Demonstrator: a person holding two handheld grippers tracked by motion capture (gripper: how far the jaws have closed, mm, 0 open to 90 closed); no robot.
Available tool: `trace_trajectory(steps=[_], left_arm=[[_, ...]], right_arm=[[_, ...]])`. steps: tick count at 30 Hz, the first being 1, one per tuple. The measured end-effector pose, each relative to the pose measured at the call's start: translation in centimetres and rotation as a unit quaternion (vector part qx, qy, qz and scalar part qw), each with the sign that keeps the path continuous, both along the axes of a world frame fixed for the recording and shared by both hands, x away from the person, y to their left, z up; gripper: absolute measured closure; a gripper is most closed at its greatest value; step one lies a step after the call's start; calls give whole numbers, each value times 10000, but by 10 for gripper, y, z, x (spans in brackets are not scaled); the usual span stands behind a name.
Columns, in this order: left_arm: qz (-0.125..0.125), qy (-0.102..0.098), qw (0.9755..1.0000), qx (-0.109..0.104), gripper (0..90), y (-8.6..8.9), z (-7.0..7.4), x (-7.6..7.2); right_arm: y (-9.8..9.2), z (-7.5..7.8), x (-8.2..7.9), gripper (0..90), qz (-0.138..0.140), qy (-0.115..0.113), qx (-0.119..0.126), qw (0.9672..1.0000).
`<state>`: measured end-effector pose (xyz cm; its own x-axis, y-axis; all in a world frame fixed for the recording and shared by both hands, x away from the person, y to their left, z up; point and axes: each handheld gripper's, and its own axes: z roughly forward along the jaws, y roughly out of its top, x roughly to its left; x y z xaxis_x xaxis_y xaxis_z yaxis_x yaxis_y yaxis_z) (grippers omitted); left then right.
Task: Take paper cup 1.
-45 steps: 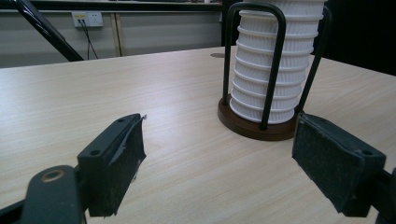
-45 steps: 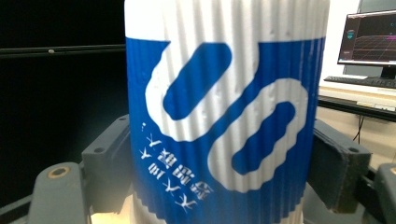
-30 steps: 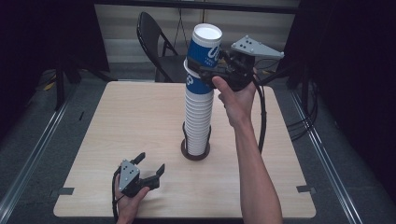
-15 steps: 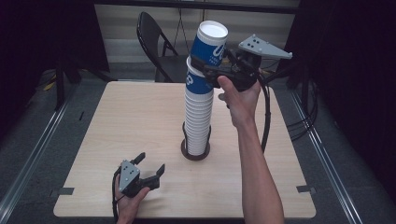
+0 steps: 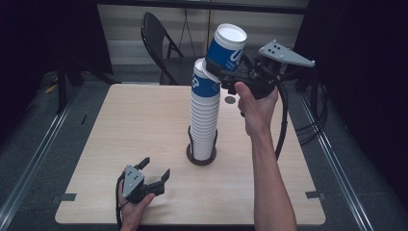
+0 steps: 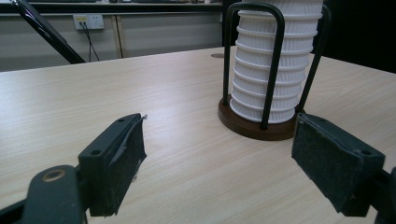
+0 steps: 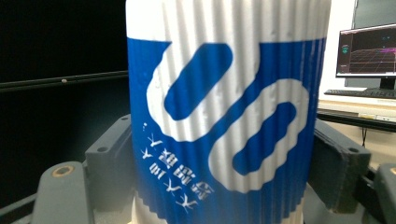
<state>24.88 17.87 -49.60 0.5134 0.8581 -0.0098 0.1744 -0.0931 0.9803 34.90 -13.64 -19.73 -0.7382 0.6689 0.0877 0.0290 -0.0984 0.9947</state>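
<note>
A pale wooden table [image 5: 120,144] stands in a dark room, with a black folding chair [image 5: 161,45] behind its far edge. Above the table, the right gripper [image 5: 219,72] has its jaws clamped on a blue and white paper cup [image 5: 225,48], one jaw pressed against each ribbed side. The cup is tilted, with its open rim pointing up and away and its base just at the top of a tall stack of matching cups [image 5: 204,120]. That stack stands upright in a black wire holder with a round brown base [image 5: 201,159], near the middle of the table. In the right gripper view, the cup [image 7: 224,112] sits squeezed between the two jaws. Near the table's front edge, the left gripper [image 5: 153,172] rests low with its jaws spread wide, holding nothing and well apart from the holder.
</note>
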Motion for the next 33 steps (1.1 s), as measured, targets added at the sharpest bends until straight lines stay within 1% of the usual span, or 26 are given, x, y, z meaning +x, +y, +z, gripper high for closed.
trace_trajectory(steps=[4,10,11,14,17,22,23,25,28,30,33], left_arm=[[13,3,10000,6,171,0,0,0],[23,26,10000,6,171,0,0,0],[-21,15,10000,-7,169,0,0,0],[-43,-11,10000,-26,159,0,0,0],[-37,-5,10000,-27,157,0,0,0],[12,-3,10000,3,156,0,0,0],[30,4,10000,4,157,0,0,0],[35,23,10000,5,156,0,0,0],[10,34,10000,-2,156,-1,0,0],[-24,43,10000,-32,156,0,0,1],[35,73,9999,-116,162,1,0,1]], right_arm=[[-4,0,-6,209,-46,-39,56,10000],[-9,-1,-12,209,-86,-8,106,9999],[-13,-3,-15,209,-105,-9,123,9999],[-17,-6,-18,210,-103,38,143,9998],[-21,-9,-22,210,-145,49,105,9998],[-30,-13,-27,210,-217,55,146,9996],[-34,-16,-31,211,-251,88,154,9995],[-37,-19,-33,210,-276,94,125,9995],[-41,-26,-36,210,-307,165,144,9993],[-42,-32,-38,210,-317,199,149,9992],[-44,-40,-40,210,-321,282,148,9990]])
